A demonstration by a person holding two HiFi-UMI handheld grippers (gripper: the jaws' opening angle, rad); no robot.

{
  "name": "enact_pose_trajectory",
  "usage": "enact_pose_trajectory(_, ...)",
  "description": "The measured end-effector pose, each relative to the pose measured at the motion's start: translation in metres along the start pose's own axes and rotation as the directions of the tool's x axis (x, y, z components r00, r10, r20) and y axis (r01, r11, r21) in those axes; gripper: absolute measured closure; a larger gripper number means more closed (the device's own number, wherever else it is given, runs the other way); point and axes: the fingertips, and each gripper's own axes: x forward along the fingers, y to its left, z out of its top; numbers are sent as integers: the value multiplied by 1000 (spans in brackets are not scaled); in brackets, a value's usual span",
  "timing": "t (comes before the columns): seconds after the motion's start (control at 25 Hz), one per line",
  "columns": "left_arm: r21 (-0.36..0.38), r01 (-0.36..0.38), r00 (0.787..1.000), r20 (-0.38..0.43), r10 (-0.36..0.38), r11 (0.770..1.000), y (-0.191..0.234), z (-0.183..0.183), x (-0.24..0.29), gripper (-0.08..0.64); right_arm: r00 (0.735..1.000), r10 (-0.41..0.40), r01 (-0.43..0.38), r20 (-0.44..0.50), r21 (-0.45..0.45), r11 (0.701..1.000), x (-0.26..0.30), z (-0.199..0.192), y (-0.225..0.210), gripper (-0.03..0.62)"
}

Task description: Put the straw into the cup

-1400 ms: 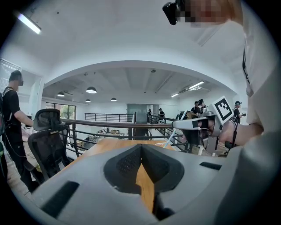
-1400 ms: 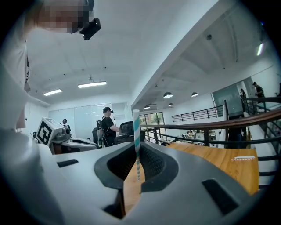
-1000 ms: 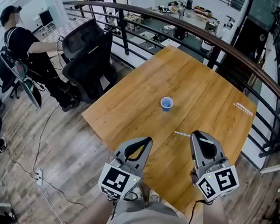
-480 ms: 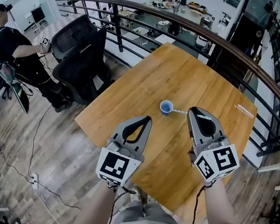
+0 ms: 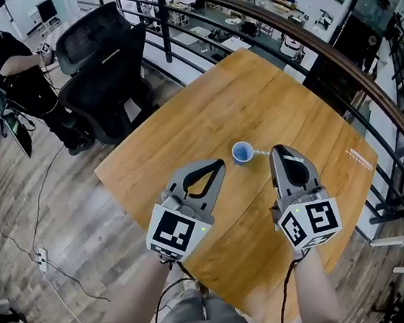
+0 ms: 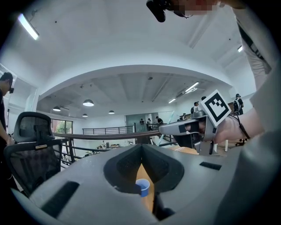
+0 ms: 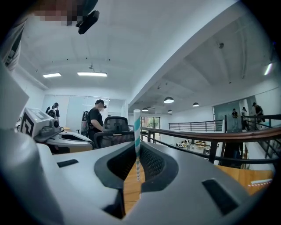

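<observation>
No words, numbers or brand names can be read here; only black-and-white square code patterns (image 5: pixel 175 232) show, on the left gripper (image 5: pixel 219 164) and the right gripper (image 5: pixel 279 150).

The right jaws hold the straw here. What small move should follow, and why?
Probably ease the right gripper toward the blue cup until the straw's free end is over its opening. The jaws are shut on the straw, and in the head view its end lies near the cup's rim, not inside.

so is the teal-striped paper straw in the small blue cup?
Out. Right gripper clamps the striped straw; its end sits beside the blue cup.
</observation>
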Motion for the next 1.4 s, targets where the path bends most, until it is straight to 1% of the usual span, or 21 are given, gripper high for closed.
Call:
enact_pose_trajectory(0.12,-9,15,1000,7,-15,1000,-3,-28,9,547,1000,-6,6,-16,14,1000,10,-26,-5,557)
enact_pose_trajectory(0.2,-17,17,1000,-2,-17,1000,-2,-47,14,546,1000,-8,9,-20,13,1000,16,-40,-7,557)
enact_pose_trajectory(0.36,-37,16,999,-37,-17,999,-3,-85,23,547,999,-21,21,-40,13,1000,30,-74,-16,557)
enact_pose_trajectory(0.56,-34,40,995,-90,-43,999,-10,-129,37,548,996,-40,44,-82,37,998,46,-123,-28,557)
enact_pose_trajectory(0.68,-53,52,991,-123,-58,997,-12,-149,40,547,992,-56,63,-115,53,997,53,-148,-32,557)
enact_pose_trajectory(0.88,-71,57,991,-116,-65,996,-18,-153,37,546,987,-76,85,-140,54,995,54,-167,-36,557)
enact_pose_trajectory(1.04,-76,43,992,-112,-52,996,-14,-153,38,547,982,-55,67,-181,60,996,61,-182,-35,555)
enact_pose_trajectory(1.12,-67,55,991,-121,-63,996,-14,-156,41,546,976,-60,67,-207,30,997,64,-189,-32,555)
enact_pose_trajectory(1.2,-68,67,989,-128,-75,995,-14,-158,43,547,975,-69,72,-213,6,997,65,-191,-29,554)
enact_pose_trajectory(1.4,-92,60,991,-116,-71,994,-17,-148,40,547,976,-66,69,-209,5,998,61,-184,-25,554)
